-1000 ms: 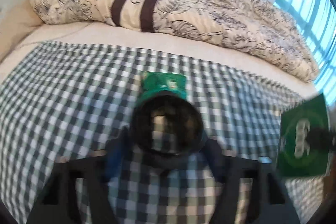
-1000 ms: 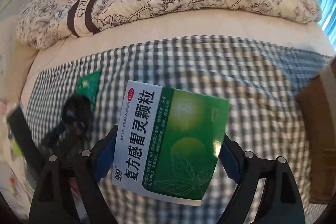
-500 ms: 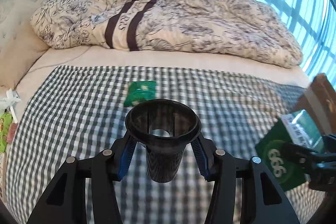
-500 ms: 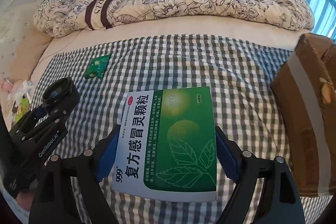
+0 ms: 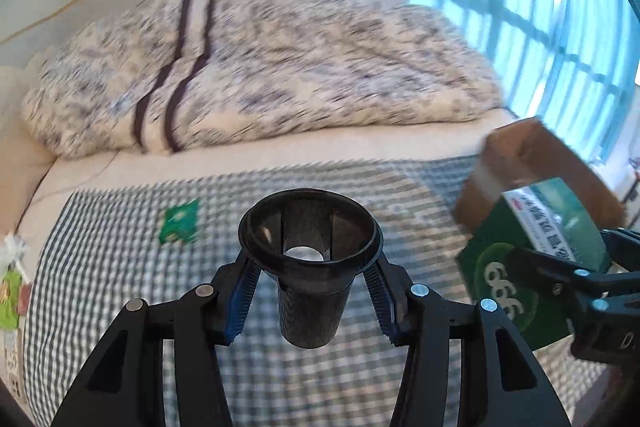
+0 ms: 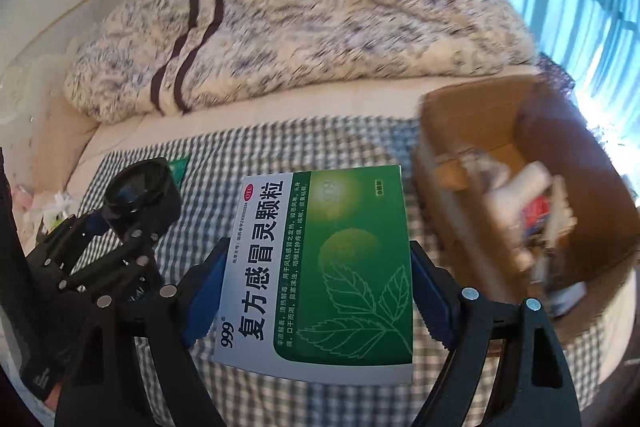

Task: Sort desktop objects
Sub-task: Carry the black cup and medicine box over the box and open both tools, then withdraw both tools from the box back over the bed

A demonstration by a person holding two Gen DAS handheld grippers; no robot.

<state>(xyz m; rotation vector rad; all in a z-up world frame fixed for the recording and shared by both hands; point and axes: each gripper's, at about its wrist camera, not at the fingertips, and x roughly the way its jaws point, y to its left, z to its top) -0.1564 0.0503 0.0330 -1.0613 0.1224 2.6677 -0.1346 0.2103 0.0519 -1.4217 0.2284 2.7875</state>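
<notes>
Bedroom, bed (image 5: 280,163) with checked cloth (image 5: 120,267) and heaped quilt behind. Small green packet (image 5: 179,221) lies on cloth toward its far left corner. Left gripper (image 5: 310,291), jaws clamped on black cup (image 5: 310,259), lifted clear. Right gripper (image 6: 316,291), jaws gripping green medicine box (image 6: 320,267), above cloth near cardboard box (image 6: 520,187) at right edge. Risk: cup narrows downward, could slip; medicine box could clip the cardboard rim. Only right view shows clutter inside cardboard box.

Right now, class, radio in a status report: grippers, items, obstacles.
Left gripper shut on black funnel. Right gripper shut on green medicine box. Cardboard box open; nothing in the way.
</notes>
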